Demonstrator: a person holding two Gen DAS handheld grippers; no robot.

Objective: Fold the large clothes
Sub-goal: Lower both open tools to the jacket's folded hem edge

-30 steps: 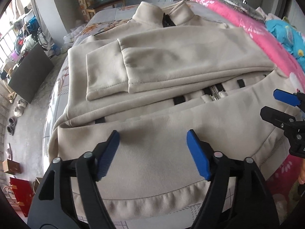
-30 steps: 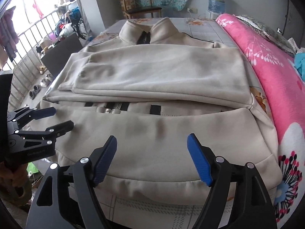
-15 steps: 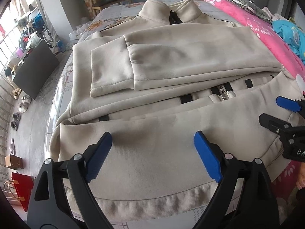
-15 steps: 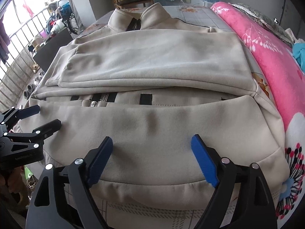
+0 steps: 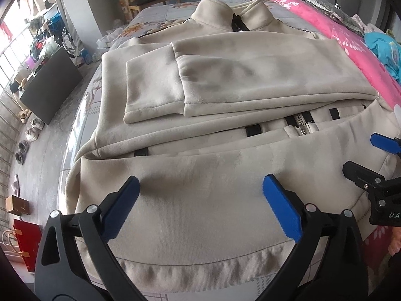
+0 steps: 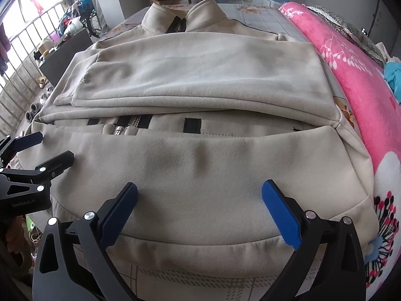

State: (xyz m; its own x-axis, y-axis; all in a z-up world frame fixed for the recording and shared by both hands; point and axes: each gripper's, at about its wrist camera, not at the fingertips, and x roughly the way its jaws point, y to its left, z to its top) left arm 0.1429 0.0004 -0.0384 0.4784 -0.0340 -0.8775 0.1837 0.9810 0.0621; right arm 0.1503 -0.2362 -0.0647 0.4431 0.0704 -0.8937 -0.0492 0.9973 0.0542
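Left gripper [image 5: 199,203]: jaws spread, empty, low centre of frame over the hem. Right gripper [image 6: 198,208]: likewise spread and empty. Jacket [image 5: 213,195]: beige fleece, flat on bed [image 6: 263,17], sleeves folded across the chest at frame centre, collar toward top. Likely soft, thick, fairly heavy; best pinched at the hem band [image 5: 200,263], directly below the jaws.

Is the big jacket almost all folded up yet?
Partly. Both sleeves already lie folded across the beige jacket. Right now the left gripper and right gripper hover open near the bottom hem, holding nothing. Folding the body up toward the collar is left.
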